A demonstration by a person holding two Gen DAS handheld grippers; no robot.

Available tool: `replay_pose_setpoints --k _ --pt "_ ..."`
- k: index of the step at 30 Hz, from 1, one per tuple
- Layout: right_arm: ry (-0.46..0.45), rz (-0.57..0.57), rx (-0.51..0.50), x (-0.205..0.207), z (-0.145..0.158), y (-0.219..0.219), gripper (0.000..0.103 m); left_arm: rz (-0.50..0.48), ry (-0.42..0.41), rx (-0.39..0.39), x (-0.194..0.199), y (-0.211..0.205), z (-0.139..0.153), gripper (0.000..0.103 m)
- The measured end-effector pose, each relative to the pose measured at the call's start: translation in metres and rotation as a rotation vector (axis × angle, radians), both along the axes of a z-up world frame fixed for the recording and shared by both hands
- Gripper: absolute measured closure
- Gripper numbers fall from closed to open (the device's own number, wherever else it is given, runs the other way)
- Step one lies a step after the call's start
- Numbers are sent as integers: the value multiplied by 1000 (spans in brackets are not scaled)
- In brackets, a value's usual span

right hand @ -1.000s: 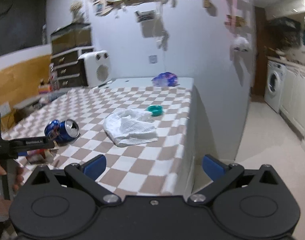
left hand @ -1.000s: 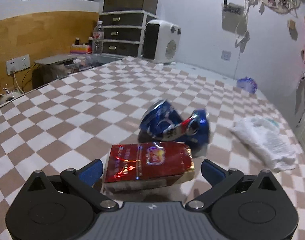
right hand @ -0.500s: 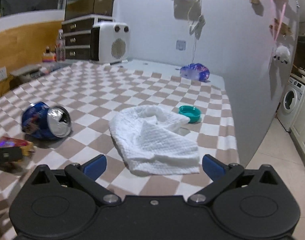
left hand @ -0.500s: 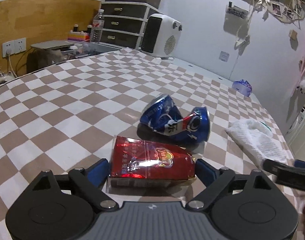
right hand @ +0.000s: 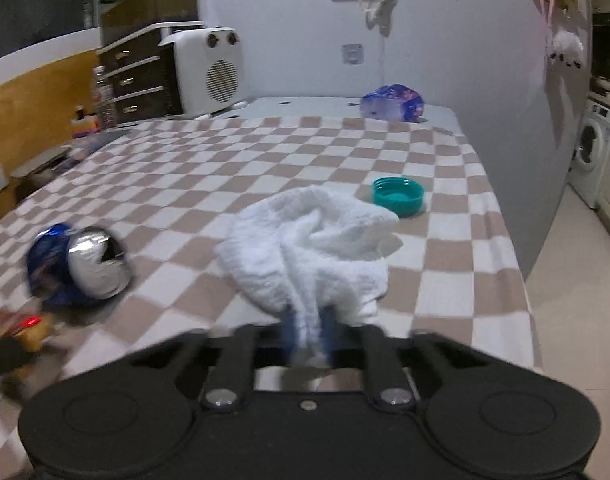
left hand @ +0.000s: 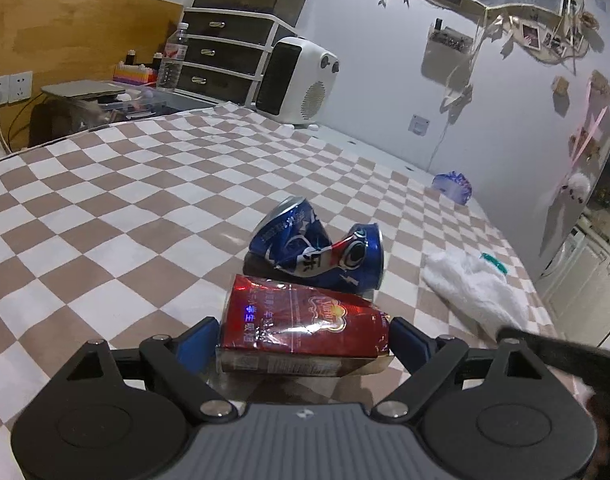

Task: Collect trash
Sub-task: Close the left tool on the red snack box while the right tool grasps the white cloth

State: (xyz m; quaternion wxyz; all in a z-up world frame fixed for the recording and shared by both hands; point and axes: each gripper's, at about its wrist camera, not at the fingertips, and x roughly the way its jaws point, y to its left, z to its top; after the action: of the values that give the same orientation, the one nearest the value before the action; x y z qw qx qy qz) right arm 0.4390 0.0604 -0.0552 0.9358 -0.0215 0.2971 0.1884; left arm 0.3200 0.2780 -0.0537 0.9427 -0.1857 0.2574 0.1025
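A red cigarette pack (left hand: 305,320) lies on the checkered tablecloth (left hand: 105,220), and my left gripper (left hand: 301,340) is shut on it, a blue pad against each end. Just beyond it rests a crushed blue can (left hand: 317,256), which also appears in the right wrist view as the can (right hand: 77,268) showing its silver end. A crumpled white cloth (right hand: 313,240) lies near the table's right side. My right gripper (right hand: 309,332) is shut on its near fold, which bunches up between the pads. The cloth (left hand: 473,288) also shows in the left wrist view.
A teal cap (right hand: 398,196) sits past the cloth. A purple wrapper (right hand: 393,106) lies at the far edge by the wall. A white heater (left hand: 301,80) and dark drawers (left hand: 225,52) stand at the back. The table's right edge (right hand: 521,264) drops to the floor.
My right gripper swung in over the table to the white cloth and shut on its near fold. The left jaws narrowed onto the ends of the red pack.
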Motion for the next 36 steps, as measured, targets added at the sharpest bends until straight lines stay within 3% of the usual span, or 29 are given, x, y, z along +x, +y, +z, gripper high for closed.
replay_pose_setpoints --k 11,16,19,26,29,31,33,36 --pt "-47 162 -3 -142 67 -55 97 -22 -32 8 -7 -7 3 13" --pt "-80 192 -10 -179 98 -74 97 -51 -48 40 -10 -16 6 13" --pt "-48 184 -21 -170 87 -65 97 -57 -61 41 -13 -16 8 13" --pt "81 237 -40 -143 18 -21 95 -66 -94 40 -20 -17 13 13" --pt "108 277 5 -146 4 -14 76 -71 -94 40 -20 -17 14 13" --pt "87 325 36 -154 4 -14 39 -76 -102 39 -21 -18 15 13" --pt "29 362 34 -167 8 -13 17 -83 -109 41 -22 -19 16 13" --pt "-34 404 14 -175 10 -10 7 -91 -117 44 -24 -21 17 13"
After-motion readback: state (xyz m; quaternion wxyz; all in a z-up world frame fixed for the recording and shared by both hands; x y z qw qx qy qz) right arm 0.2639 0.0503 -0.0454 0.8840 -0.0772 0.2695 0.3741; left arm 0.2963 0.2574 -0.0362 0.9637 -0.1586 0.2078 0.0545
